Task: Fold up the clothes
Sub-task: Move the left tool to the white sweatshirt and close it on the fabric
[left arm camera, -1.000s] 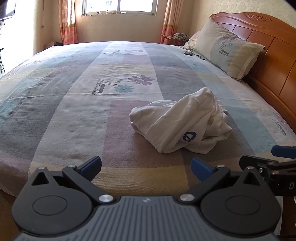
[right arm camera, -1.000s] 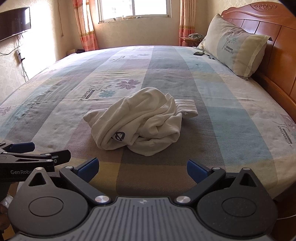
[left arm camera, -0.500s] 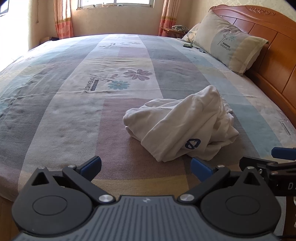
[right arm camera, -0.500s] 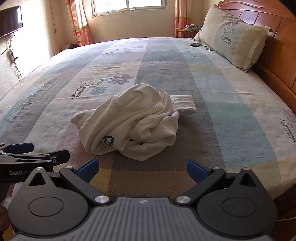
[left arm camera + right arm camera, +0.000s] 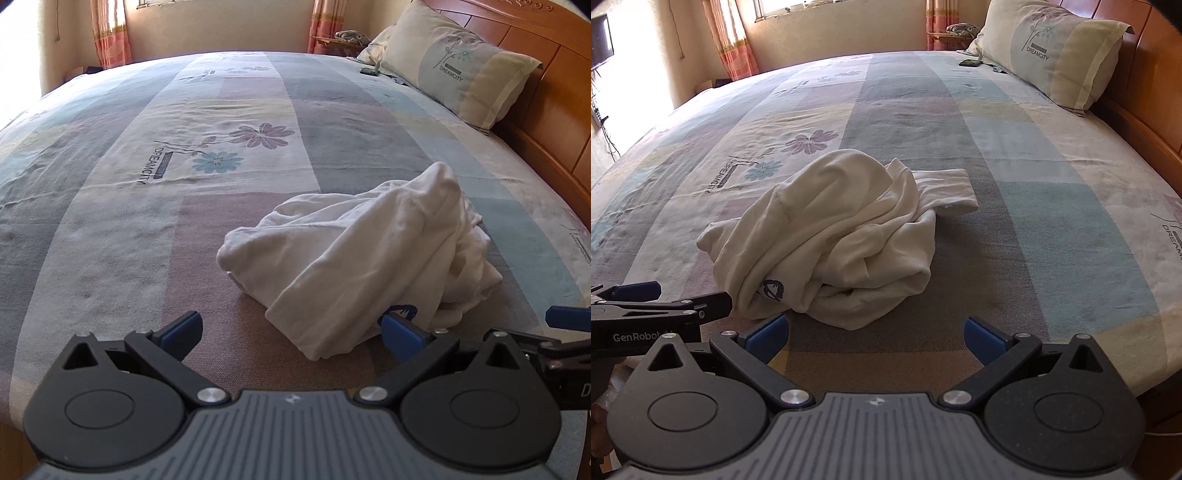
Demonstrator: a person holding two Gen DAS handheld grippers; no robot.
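Wide bed [image 5: 155, 236] under a pastel patchwork sheet, flower prints, faint creases; wooden headboard [image 5: 1145, 85] and pillow [image 5: 458, 62] at right, curtained window beyond. Left gripper [image 5: 291, 328] and right gripper [image 5: 875, 332] low over the near edge, jaws wide, empty. White garment [image 5: 834, 243], soft crumpled heap with small dark logo, lies on the sheet just ahead, untouched.
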